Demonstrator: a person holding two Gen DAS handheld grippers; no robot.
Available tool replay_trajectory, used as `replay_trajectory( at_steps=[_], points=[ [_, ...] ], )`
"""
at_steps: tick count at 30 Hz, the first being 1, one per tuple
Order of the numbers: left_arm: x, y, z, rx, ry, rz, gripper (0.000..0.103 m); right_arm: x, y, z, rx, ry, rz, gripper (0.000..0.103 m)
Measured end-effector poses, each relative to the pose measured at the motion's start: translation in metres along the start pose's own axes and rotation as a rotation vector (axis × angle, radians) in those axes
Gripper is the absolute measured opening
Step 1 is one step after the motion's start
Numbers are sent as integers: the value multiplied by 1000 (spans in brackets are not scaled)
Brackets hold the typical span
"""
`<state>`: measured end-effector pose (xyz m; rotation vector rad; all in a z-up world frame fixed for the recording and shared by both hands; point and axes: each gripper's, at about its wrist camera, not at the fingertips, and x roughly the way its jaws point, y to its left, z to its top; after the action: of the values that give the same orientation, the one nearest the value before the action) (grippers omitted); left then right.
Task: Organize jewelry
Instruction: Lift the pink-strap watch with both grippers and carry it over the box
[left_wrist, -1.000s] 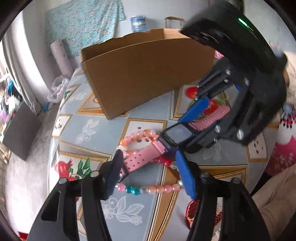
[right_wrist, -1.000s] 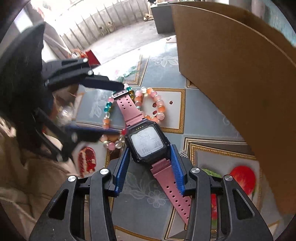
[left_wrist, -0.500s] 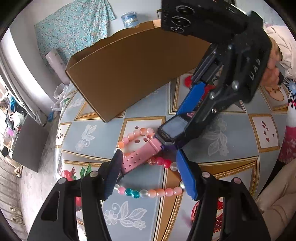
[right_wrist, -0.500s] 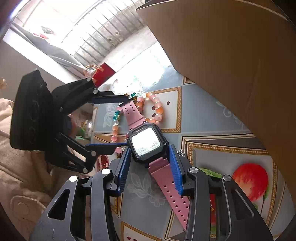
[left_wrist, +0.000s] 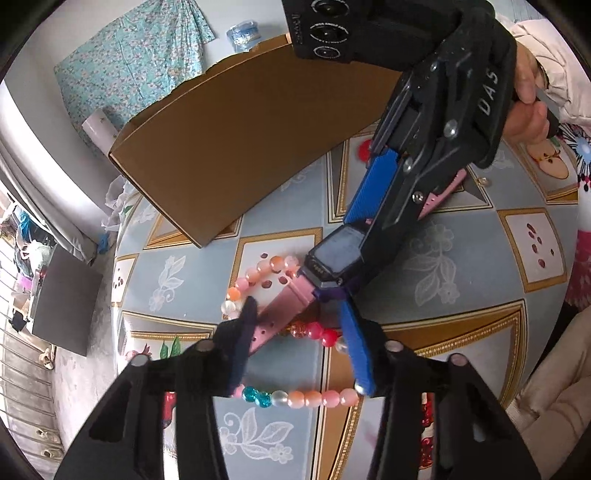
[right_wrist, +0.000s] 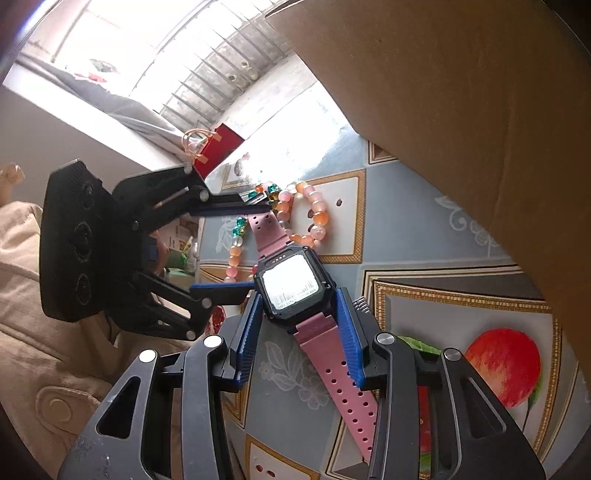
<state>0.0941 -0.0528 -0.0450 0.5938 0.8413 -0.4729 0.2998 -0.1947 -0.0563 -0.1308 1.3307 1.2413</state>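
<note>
One pink watch (right_wrist: 295, 291) – apparently two bead bracelets (left_wrist: 306, 397) – one box (left_wrist: 258, 147).

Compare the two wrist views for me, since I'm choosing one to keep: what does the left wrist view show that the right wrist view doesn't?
Only the left wrist view shows the flowered cloth on the far wall and the hand holding the right gripper.

Only the right wrist view shows the window grille, the red bag and the lit face of the watch.

Both show the watch, gripped at its case by the right gripper, the left gripper closing around its pink strap, the bead bracelet, the cardboard box and the patterned table.
</note>
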Motion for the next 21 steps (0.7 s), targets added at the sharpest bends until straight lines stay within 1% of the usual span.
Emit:
replay_trajectory(
  at_steps=[3, 4, 6, 7, 8, 9, 10, 11, 15, 17, 18, 19, 20, 21],
  points=[
    [1, -1, -1, 9, -3, 21, 33, 0, -2, -2, 0, -11, -3, 38],
    [1, 0, -1, 9, -4, 26, 32, -1, -2, -4, 3, -21, -11, 38],
    [-2, 4, -2, -6, -11, 17, 26, -4, -1, -8, 8, -44, -35, 38],
    [-3, 5, -1, -12, -13, 13, 21, -8, 0, -11, 10, -59, -58, 39],
    [-4, 8, -1, -25, -14, 7, 13, -11, 2, -15, 11, -76, -89, 40],
    [-5, 9, -1, -34, -15, 1, 13, -13, 5, -19, 8, -88, -116, 44],
    [-6, 11, -2, -42, -17, -3, 13, -16, 10, -23, 0, -107, -169, 48],
    [-6, 12, -2, -45, -17, -4, 12, -17, 14, -27, -5, -120, -199, 49],
    [-6, 13, -2, -54, -21, -3, 11, -18, 34, -46, -26, -173, -350, 49],
    [-7, 15, -1, -63, -27, -4, 10, -15, 46, -57, -55, -186, -474, 49],
    [-7, 16, -1, -66, -30, -3, 9, -12, 51, -60, -69, -188, -517, 49],
    [-8, 17, -1, -70, -33, -4, 9, -7, 57, -64, -89, -186, -591, 47],
    [-8, 18, -1, -73, -36, -6, 8, -3, 63, -67, -111, -188, -644, 45],
    [-8, 19, -1, -75, -40, -6, 8, -1, 66, -68, -121, -194, -677, 41]
  ],
)
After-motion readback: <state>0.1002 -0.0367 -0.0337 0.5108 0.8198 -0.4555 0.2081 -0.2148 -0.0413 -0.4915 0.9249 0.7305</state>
